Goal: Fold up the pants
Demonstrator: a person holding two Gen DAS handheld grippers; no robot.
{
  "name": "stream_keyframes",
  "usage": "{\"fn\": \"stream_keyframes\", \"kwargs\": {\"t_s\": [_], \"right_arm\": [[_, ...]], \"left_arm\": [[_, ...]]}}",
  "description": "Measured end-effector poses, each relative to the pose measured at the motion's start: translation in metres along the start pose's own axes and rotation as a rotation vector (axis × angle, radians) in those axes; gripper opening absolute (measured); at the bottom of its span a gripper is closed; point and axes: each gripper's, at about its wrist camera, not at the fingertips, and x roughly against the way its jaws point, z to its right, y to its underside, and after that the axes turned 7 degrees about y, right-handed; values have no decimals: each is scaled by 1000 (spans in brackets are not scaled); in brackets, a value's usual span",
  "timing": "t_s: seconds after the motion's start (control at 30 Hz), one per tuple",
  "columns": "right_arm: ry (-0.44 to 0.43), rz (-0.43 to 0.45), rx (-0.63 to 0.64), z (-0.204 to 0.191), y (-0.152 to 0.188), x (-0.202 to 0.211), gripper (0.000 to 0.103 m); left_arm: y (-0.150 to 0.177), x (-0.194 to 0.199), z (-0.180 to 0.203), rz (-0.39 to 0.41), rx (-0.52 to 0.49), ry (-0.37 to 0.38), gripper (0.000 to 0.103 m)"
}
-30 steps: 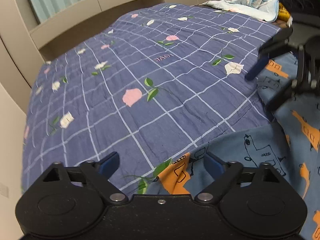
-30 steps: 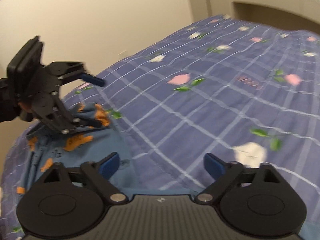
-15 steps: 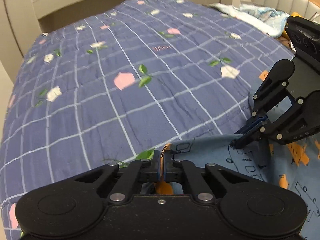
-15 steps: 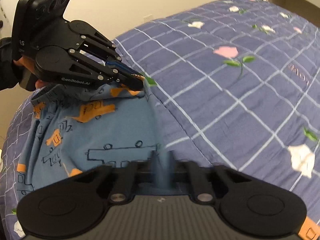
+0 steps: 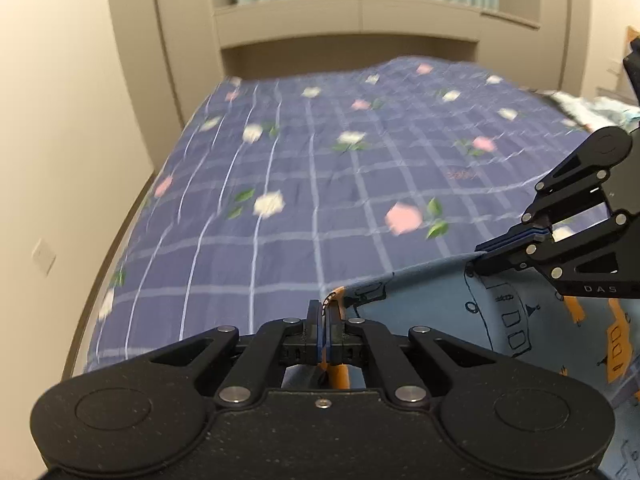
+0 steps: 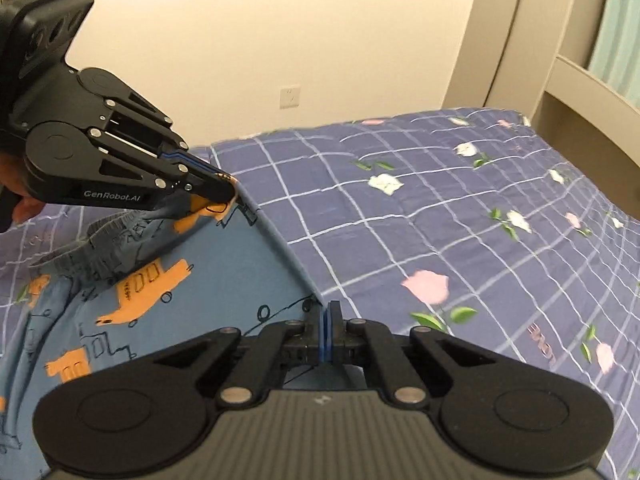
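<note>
The pants [image 6: 192, 272] are light blue with orange and black cartoon prints and a ribbed grey waistband [image 6: 100, 248]. They also show in the left wrist view [image 5: 432, 304]. My left gripper [image 5: 325, 312] is shut on one corner of the pants' edge. It shows in the right wrist view [image 6: 224, 192] as well. My right gripper [image 6: 326, 316] is shut on the same edge farther along, and it shows in the left wrist view [image 5: 484, 254]. The edge is stretched taut between the two grippers and lifted above the bed. The rest of the pants hangs down to the bed.
A purple checked quilt with flower prints [image 5: 320, 184] covers the bed. A beige headboard with a shelf [image 5: 348, 32] stands at the far end, with green curtains above. A wall with a socket [image 6: 289, 96] runs along the bed. Crumpled clothes [image 5: 592, 108] lie far right.
Both grippers were open a second ago. They have shut on the pants' edge and lifted it off the quilt, pulling it taut between them.
</note>
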Motion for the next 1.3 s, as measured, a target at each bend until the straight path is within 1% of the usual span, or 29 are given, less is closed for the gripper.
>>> {"fn": "stream_keyframes", "kwargs": {"t_s": [0.1,0.17,0.2,0.23,0.27,0.3,0.33,0.4,0.5,0.6,0.63,0.7,0.8,0.87,0.9,0.93,0.97,1.0,1.03,1.1,1.17,1.3], "right_arm": [[-6,-54,3,-4,6,-24,4],[-12,-72,-17,0,15,-32,8],[-18,-82,-31,3,22,-33,15],[-25,-90,-45,8,27,-33,26],[-26,-95,-63,14,34,-31,31],[-24,-97,-78,22,41,-28,39],[-16,-101,-95,32,49,-24,44],[16,-113,-140,54,67,-15,45],[26,-135,-220,84,90,-6,47],[-2,-173,-292,101,108,-7,47],[-20,-171,-311,102,114,-6,47],[-57,-158,-327,105,121,-4,47],[-97,-166,-299,103,124,-2,47],[-97,-176,-290,103,127,-3,46],[-83,-182,-289,102,128,-5,40],[-68,-181,-290,98,128,-6,31],[-67,-175,-285,95,129,-5,26],[-67,-165,-274,90,128,-3,14],[-48,-153,-263,85,127,-1,7],[5,-126,-257,75,126,9,3],[67,-69,-266,63,125,26,2],[162,60,-267,39,130,75,2]], "left_arm": [[8,-18,-7,-45,23,-1,1],[12,-29,-10,-64,37,5,1],[16,-33,-11,-69,40,7,1],[20,-37,-13,-74,39,4,1],[21,-40,-13,-78,36,1,1],[22,-43,-14,-80,35,1,1],[24,-44,-15,-80,37,1,2],[26,-46,-17,-76,46,2,2],[27,-48,-19,-75,49,3,2],[27,-49,-17,-78,49,-3,2],[26,-49,-16,-80,42,-4,2],[27,-47,-13,-79,20,-10,2],[27,-44,-12,-68,10,-13,2],[27,-42,-12,-63,16,-12,1],[27,-41,-11,-60,17,-12,1],[27,-40,-10,-57,17,-12,1],[27,-39,-9,-55,16,-10,0],[27,-36,-8,-51,11,-9,0],[27,-33,-7,-44,7,-8,0],[27,-24,-6,-28,4,-2,0],[28,-12,-5,-6,-2,6,0],[34,23,-1,73,-49,28,0]]}}
